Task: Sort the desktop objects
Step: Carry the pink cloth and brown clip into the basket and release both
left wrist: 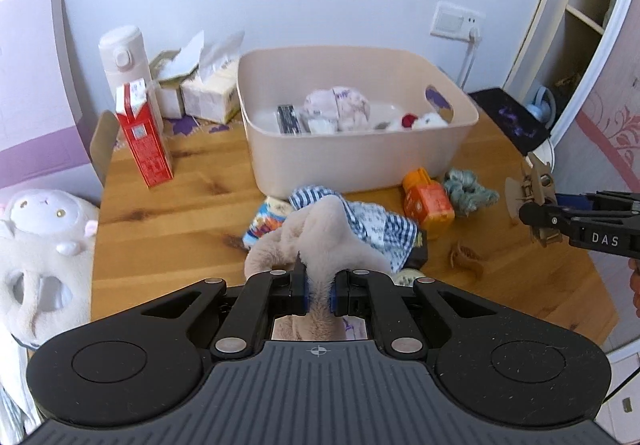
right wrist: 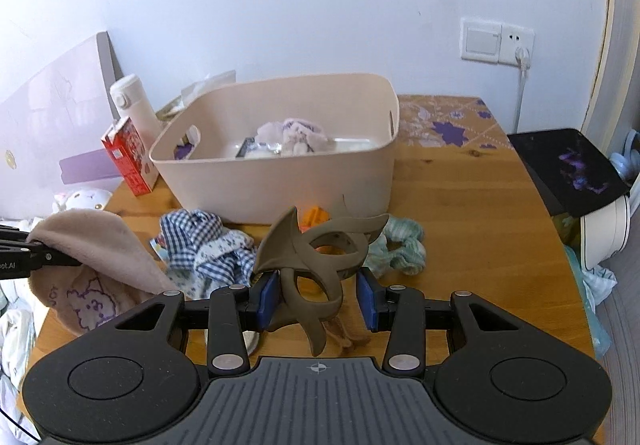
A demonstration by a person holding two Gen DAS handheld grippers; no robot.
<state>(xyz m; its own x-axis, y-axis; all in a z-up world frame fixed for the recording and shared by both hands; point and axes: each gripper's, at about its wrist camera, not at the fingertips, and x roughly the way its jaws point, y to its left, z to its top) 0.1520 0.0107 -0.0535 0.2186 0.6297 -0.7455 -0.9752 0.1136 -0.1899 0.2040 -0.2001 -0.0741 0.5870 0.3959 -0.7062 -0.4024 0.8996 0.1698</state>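
Note:
My left gripper (left wrist: 318, 285) is shut on a beige plush cloth item (left wrist: 316, 233), held up above the wooden table (left wrist: 180, 213); the right wrist view shows that plush item (right wrist: 96, 241) hanging at the far left. Between the blue pads of my right gripper (right wrist: 320, 295) sits a brown hair claw clip (right wrist: 320, 257), gripped and lifted off the table. From the left wrist view, the right gripper (left wrist: 534, 211) carries the clip (left wrist: 530, 185) at the right edge. A pale pink bin (left wrist: 352, 161) (right wrist: 280, 185) stands behind, holding plush toys and a dark packet.
In front of the bin lie a blue checked cloth (left wrist: 378, 227), an orange toy (left wrist: 428, 201), a teal scrunchie (left wrist: 470, 191) and a small brown clip (left wrist: 466, 257). A red carton (left wrist: 144, 133), flask (left wrist: 124, 57) and tissue boxes (left wrist: 208, 93) stand left. A plush sheep (left wrist: 44, 237) sits beyond the table's left edge.

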